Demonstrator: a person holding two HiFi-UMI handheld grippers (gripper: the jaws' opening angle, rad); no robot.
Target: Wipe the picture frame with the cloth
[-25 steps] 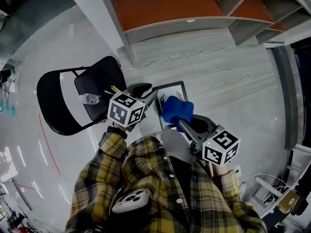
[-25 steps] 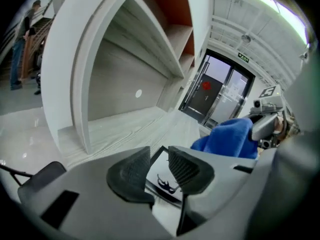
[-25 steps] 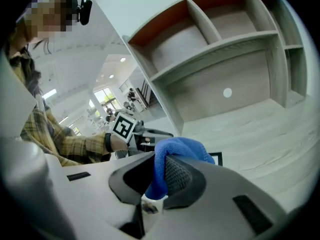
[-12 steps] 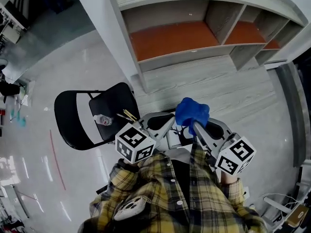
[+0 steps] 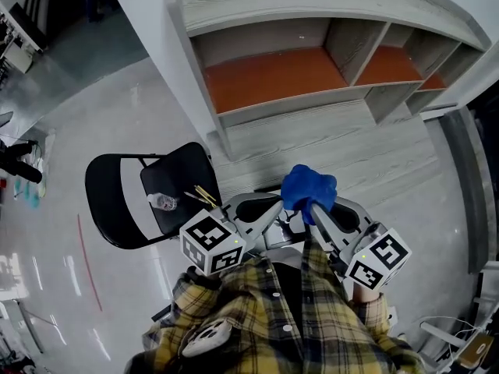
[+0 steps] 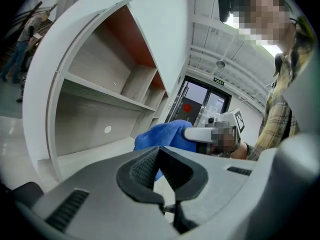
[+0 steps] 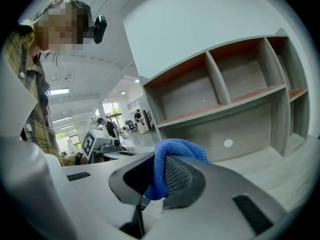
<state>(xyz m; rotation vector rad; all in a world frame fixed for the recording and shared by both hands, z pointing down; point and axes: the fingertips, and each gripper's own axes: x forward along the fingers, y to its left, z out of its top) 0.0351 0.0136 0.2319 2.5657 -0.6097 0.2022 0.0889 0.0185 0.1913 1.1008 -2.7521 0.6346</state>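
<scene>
My right gripper (image 5: 312,202) is shut on a bunched blue cloth (image 5: 308,184), held up over the grey wood platform. In the right gripper view the cloth (image 7: 175,146) is pinched between the ribbed pads of that gripper (image 7: 159,159) and bulges over them. My left gripper (image 5: 277,203) stands close beside it, tips nearly meeting the cloth. Its jaws (image 6: 159,151) are shut, with nothing visible between the pads. The cloth (image 6: 162,134) shows just beyond them. Only a white-and-dark sliver, apparently the picture frame (image 5: 287,223), peeks out between the two grippers. The rest is hidden.
A black folding chair (image 5: 117,209) stands at the left with a small bottle (image 5: 161,202) and thin sticks (image 5: 201,195) on its seat. A low shelf unit with orange-backed compartments (image 5: 273,76) lies ahead, above a grey wood platform (image 5: 359,142). A white pillar (image 5: 148,37) rises at the upper left.
Both grippers have risen with the cloth, and the view has tilted up toward the shelves. The left jaws have closed. The picture frame, in plain sight before, is now mostly covered.
</scene>
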